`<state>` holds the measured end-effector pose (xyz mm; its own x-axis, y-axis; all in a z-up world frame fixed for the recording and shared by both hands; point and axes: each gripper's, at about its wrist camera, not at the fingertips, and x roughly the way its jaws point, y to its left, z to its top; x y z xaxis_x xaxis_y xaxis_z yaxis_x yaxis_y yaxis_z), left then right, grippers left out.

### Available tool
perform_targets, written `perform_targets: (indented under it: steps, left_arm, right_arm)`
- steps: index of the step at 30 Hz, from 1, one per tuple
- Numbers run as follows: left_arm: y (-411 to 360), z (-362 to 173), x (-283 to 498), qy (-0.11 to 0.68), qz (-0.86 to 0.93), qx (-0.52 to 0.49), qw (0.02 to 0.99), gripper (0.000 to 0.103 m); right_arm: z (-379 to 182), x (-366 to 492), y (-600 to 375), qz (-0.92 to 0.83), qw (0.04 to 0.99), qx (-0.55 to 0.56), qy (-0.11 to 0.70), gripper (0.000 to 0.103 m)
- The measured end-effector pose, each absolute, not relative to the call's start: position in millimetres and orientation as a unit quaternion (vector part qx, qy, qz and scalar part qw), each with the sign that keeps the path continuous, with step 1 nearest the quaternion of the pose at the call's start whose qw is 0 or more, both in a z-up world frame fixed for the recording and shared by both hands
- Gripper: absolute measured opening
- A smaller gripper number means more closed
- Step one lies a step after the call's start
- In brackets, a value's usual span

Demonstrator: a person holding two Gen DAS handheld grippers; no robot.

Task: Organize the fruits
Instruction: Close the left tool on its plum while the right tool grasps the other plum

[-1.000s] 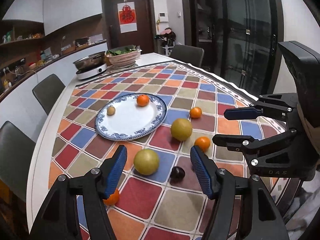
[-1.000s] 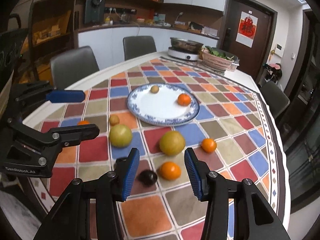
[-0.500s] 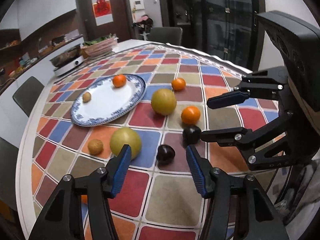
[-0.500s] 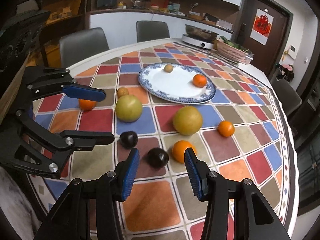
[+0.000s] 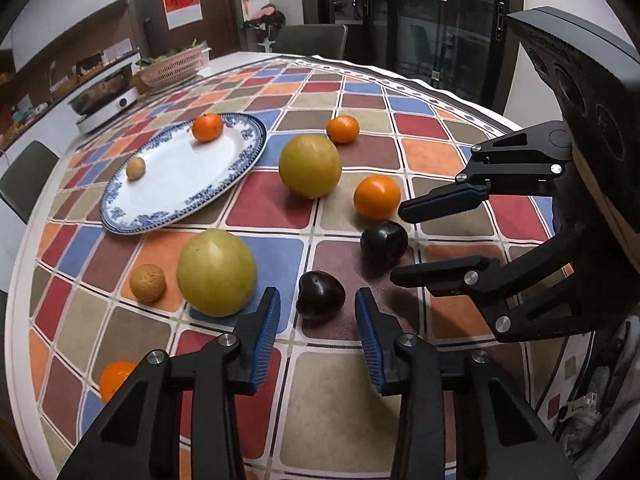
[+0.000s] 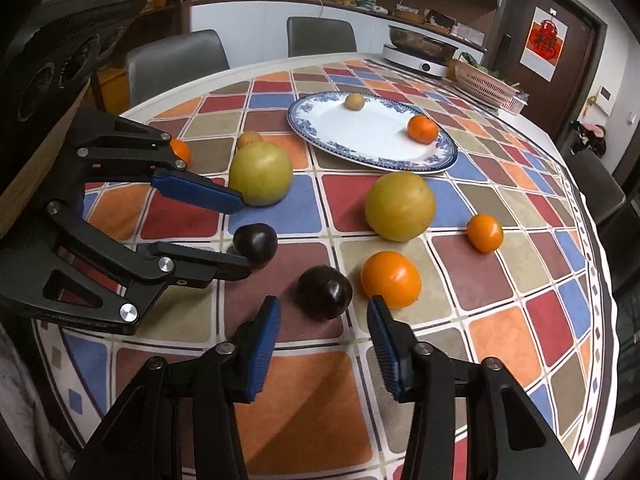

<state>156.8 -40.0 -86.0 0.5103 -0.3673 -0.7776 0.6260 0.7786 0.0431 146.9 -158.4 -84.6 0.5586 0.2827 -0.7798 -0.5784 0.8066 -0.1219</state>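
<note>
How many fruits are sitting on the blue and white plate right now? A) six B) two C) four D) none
B: the plate holds just two, a small orange near its far rim and a little brownish fruit; all the other fruit lies on the tablecloth.

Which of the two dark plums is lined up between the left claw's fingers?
The dark plum nearest the yellow-green fruit, lying just ahead of the open left claw; the other plum lies by the right claw.
</note>
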Motion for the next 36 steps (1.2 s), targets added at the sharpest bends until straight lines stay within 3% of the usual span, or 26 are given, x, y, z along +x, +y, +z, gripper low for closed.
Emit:
perform_targets:
  steps: [13,36]
  left_arm:
    - [-40,-93,170,0.422,-0.295,0.128,0.848,0.027]
    - [-15,-35,152,0.382,-0.228,0.043,0.894,0.027]
  right_arm:
    - [-92,159,-157,0.261,0.857,-0.171,0.409,0.035]
    - [-42,151,-160,0.262,0.885,-0.11,0.368,0.031]
